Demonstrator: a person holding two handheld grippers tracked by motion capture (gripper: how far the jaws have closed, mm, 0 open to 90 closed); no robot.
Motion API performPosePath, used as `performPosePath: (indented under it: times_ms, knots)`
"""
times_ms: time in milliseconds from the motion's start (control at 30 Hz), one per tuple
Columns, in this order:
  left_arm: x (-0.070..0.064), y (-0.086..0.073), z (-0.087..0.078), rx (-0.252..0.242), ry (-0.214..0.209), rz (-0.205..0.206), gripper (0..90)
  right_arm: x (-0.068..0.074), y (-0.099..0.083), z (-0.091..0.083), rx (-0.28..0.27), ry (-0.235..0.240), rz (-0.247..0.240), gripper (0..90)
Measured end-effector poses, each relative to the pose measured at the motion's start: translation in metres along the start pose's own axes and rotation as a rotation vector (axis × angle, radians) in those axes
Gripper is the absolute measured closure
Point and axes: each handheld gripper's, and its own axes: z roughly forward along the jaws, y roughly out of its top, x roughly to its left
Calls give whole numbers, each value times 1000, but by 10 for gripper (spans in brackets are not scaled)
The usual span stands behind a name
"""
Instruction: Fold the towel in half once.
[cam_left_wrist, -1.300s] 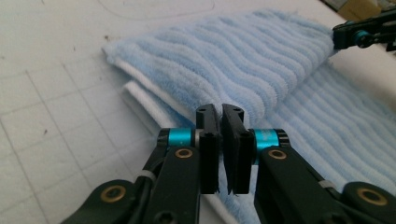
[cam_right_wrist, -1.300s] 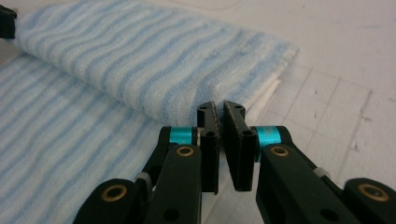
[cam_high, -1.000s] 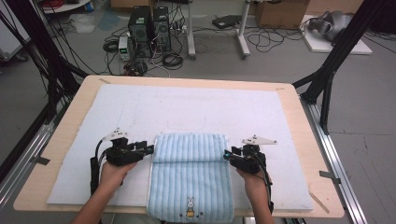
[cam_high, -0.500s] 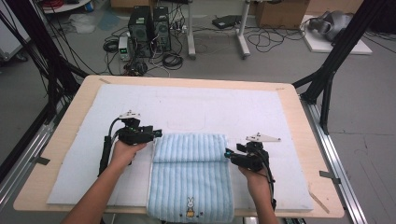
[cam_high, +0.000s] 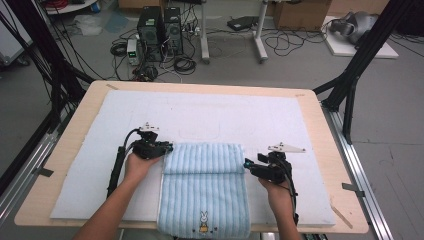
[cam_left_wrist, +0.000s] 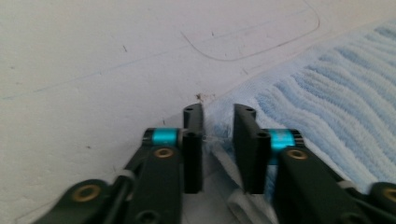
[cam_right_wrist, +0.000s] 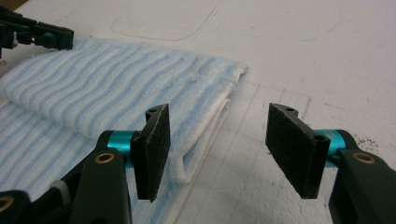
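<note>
Pale blue towel (cam_high: 204, 185) ribbed with lighter stripes, a small white rabbit (cam_high: 203, 218) stitched near its 6 o'clock hem. It lies on a white mat (cam_high: 280, 120) over a light tan table (cam_high: 327, 125). Both grippers, left (cam_high: 169, 148) and right (cam_high: 246, 164), are black with teal collars.

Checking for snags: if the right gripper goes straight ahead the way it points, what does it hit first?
Probably the towel: the right gripper stands open at its folded edge, though depth is unclear.

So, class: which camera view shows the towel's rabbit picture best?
The high view: the rabbit picture sits on the towel near the table's front edge. The two gripper views catch just the towel's striped folds.
</note>
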Motion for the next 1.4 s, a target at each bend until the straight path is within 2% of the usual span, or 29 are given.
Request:
performPosePath:
  times_ms: [67, 133, 200, 433, 567, 633, 667, 700, 733, 800, 967, 1067, 1233, 1300, 1400]
  knots:
    - [-1, 0, 0, -5, -9, -7, 854, 1, 2, 3, -4, -14, 11, 408]
    - [-1, 0, 0, -9, -13, -16, 862, 2, 7, 7, -27, -54, 2, 441]
    - [0, 1, -2, -15, -23, -25, 864, 2, 13, 13, -31, -66, 2, 483]
    - [1, 6, -12, -93, -72, -74, 866, 6, 32, 51, 86, -77, -25, 500]
    - [2, 6, -15, -98, -87, -79, 868, 8, 38, 72, 146, -83, -18, 492]
    - [3, 6, -16, -105, -93, -87, 868, 9, 40, 80, 175, -87, -39, 561]
    - [3, 7, -17, -111, -95, -89, 868, 9, 40, 83, 187, -98, -56, 629]
    - [3, 7, -18, -119, -96, -93, 869, 10, 40, 83, 187, -119, -77, 709]
    - [4, 7, -18, -122, -102, -94, 869, 9, 40, 83, 189, -102, -73, 798]
    - [4, 7, -20, -125, -104, -91, 870, 10, 41, 81, 190, -96, -101, 841]
    - [4, 9, -29, -156, -130, -108, 870, 19, 42, 70, 134, -86, -157, 841]
    - [1, 9, -37, -173, -148, -102, 870, 24, 42, 58, 87, -70, -172, 841]
    - [-4, 4, -51, -218, -192, -120, 870, 30, 39, 37, 26, -45, -184, 842]
    - [-6, 2, -57, -218, -208, -116, 870, 31, 36, 29, 5, -34, -182, 842]
    - [-12, 0, -65, -213, -215, -82, 870, 35, 30, 20, -7, -20, -186, 842]
